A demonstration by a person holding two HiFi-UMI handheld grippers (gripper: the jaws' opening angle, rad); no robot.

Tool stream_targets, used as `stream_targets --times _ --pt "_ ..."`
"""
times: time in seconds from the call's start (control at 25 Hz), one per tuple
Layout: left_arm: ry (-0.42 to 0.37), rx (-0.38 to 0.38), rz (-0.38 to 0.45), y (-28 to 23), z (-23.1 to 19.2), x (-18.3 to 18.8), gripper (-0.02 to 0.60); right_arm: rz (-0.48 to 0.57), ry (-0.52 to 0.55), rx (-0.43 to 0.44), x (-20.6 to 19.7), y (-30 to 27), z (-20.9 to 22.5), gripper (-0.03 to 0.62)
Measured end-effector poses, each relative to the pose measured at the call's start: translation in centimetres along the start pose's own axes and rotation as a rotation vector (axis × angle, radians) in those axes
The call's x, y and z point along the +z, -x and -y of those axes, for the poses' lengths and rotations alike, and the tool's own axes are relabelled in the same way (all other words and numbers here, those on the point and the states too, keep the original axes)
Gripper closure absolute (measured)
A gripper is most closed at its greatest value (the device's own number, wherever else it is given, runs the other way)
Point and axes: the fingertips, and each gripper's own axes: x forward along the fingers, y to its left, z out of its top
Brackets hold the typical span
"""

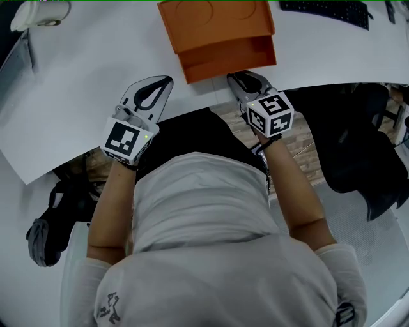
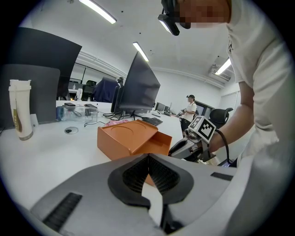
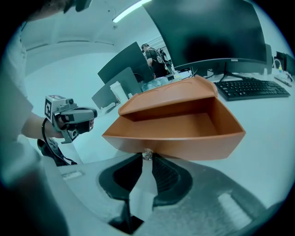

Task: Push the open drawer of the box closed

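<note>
So the right gripper (image 3: 147, 159) has its tips pinched onto the little metal knob (image 3: 147, 154) in the middle of the drawer (image 3: 184, 136) front. The pads meet right at the knob and nothing else is in there. The left gripper (image 2: 148, 159) is clenched too, but on nothing. Its tips are together over the bare white table (image 1: 77, 96), off to the left and clear of the orange box (image 2: 126, 138), so it looks like it's just along for the ride.

Moving out from there, the drawer sticks well out of the box toward the person, and you can see straight down into its empty inside. The box sits flat on the table near the edge, with a keyboard (image 1: 326, 11) and a monitor (image 3: 207, 32) further back.

Progress-wise, basically nothing's done yet. The drawer looks about as open as it gets, so the whole push is still ahead. My guess is the right hand just needs to drive that front panel straight back until it's flush. One thing to watch: the box looks light, so it may slide away instead of the drawer going in, and that idle left gripper could brace it.
</note>
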Motion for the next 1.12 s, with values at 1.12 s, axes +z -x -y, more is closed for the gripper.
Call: stream_targets --times 1.12 --pt "-0.02 -0.031 -0.022 -0.3 -5.0 1.7 0.581 -0.005 0.022 -0.016 7.0 -4.4 2.3 0.523"
